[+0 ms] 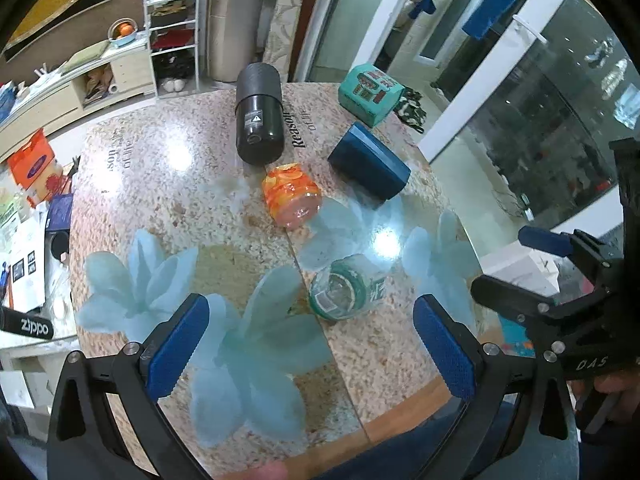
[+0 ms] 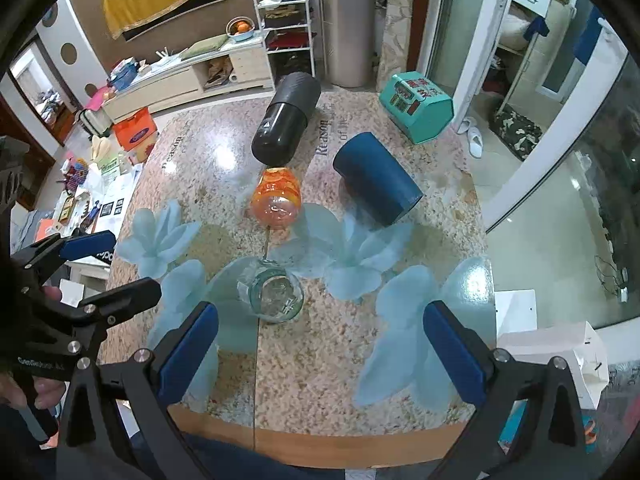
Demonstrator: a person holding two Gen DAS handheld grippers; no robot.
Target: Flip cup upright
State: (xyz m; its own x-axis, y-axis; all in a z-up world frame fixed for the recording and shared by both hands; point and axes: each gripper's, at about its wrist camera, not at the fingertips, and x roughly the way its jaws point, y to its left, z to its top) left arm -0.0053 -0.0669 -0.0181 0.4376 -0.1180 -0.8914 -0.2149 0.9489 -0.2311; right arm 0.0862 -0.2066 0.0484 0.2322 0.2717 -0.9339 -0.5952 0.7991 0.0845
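Note:
Several cups lie on their sides on the speckled table. A clear glass cup with green print lies nearest, its mouth toward me. Behind it lie an orange patterned glass cup, a dark blue cup and a big black cup. My left gripper is open and empty, just in front of the clear cup. My right gripper is open and empty, in front of the clear cup; it also shows in the left wrist view.
A teal printed box stands at the table's far right corner. The table has pale blue flower prints and a wooden front edge. The left gripper shows at the left of the right wrist view. Cluttered floor and shelves lie left of the table.

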